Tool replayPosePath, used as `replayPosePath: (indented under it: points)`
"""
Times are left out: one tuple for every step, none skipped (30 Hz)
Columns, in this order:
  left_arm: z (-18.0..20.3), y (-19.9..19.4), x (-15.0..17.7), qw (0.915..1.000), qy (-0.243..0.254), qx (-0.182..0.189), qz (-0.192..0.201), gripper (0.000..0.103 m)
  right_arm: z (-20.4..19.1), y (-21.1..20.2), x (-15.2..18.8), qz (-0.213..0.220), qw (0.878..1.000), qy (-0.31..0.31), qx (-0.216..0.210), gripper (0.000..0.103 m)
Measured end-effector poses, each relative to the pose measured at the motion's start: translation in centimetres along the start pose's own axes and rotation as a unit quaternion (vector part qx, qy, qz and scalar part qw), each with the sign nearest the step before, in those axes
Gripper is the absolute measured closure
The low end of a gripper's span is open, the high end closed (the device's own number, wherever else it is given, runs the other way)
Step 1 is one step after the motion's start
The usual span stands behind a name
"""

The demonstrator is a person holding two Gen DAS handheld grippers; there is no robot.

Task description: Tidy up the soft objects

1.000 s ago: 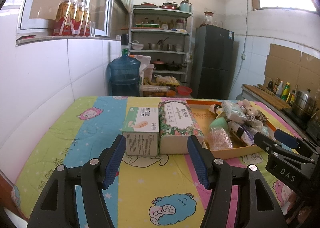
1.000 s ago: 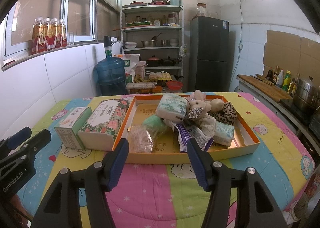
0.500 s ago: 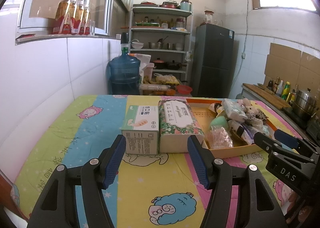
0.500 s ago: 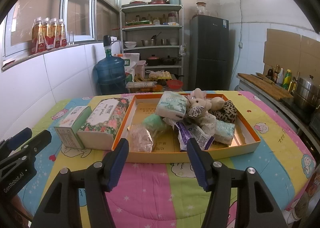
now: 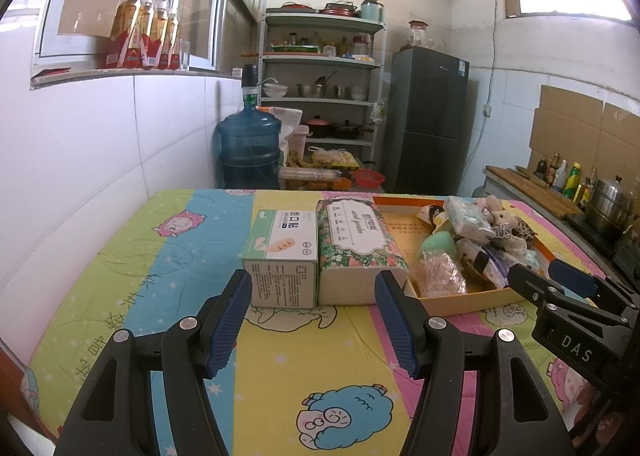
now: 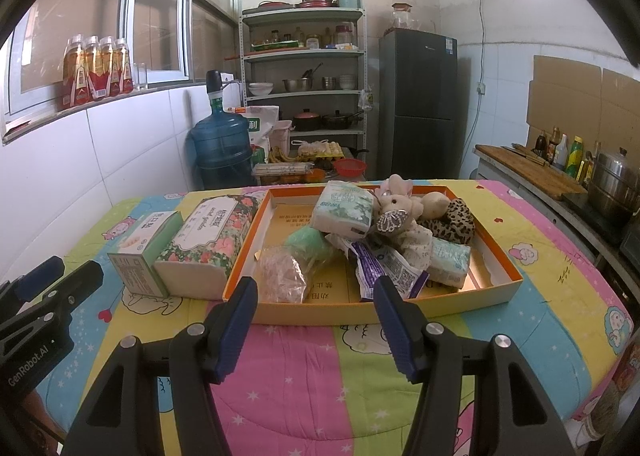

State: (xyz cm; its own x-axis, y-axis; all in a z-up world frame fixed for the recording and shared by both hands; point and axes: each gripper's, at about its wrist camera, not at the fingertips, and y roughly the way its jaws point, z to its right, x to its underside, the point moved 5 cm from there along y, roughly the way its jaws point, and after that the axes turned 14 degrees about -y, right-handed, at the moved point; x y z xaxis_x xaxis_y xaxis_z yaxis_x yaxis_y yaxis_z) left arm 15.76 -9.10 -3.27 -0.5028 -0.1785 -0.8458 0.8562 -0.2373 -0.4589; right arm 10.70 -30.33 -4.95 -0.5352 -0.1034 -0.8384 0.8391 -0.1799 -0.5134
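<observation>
Change: hardly any against a second ago. Both views match almost frame for frame, and nothing on the cloth has shifted.
Tray: the orange tray [image 6: 498, 256] sits mid-table, and every place below is told from it.
Soft objects: heaped in the tray, with a tissue pack [image 6: 346, 207], plush rabbit [image 6: 398, 207], leopard pouch [image 6: 456, 219], green sponge [image 6: 310, 242] and clear bag [image 6: 280, 276] at its near-left corner.
Boxes: the floral tissue box [image 5: 354, 240] touches the tray's left wall, with the white carton [image 5: 282, 252] just beyond it.
Left gripper [image 5: 314, 320]: jaws wide apart, empty, hanging before the two boxes left of the tray.
Right gripper [image 6: 314, 326]: jaws spread, holding nothing, hovering at the tray's near wall.
Meaning: a pause. The pile would fit either a jumble awaiting sorting or a finished gathering; this stillness settles neither.
</observation>
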Motion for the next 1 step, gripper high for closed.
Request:
replayPosePath:
  points:
    - [-0.03, 0.06, 0.12, 1.0, 0.0, -0.001, 0.0, 0.037, 0.05, 0.01, -0.01, 0.0, 1.0, 0.0, 0.0, 0.043]
